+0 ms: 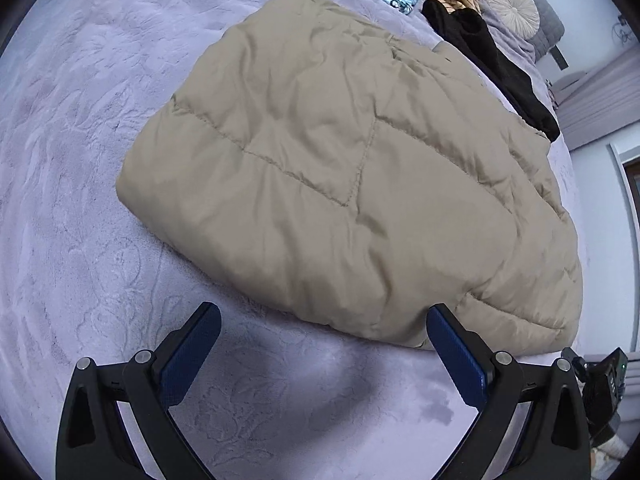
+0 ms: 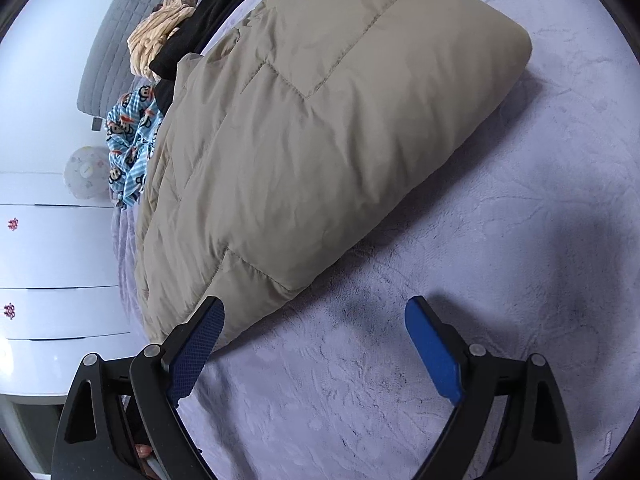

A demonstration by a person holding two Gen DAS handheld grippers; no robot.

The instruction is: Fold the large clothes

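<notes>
Both our jaws wide, holding nothing: left gripper (image 1: pixel 323 322) and right gripper (image 2: pixel 314 316) just short of the folded jacket (image 1: pixel 340 168) on the bed (image 1: pixel 80 220). Puffy layers may spring open. Beyond it, probably more clothes (image 1: pixel 488 56).

lavender bedspread (image 1: pixel 80 160) | black garment (image 1: pixel 492 64) | monkey-print cloth (image 2: pixel 130 148) | white drawers (image 2: pixel 56 248)
</notes>
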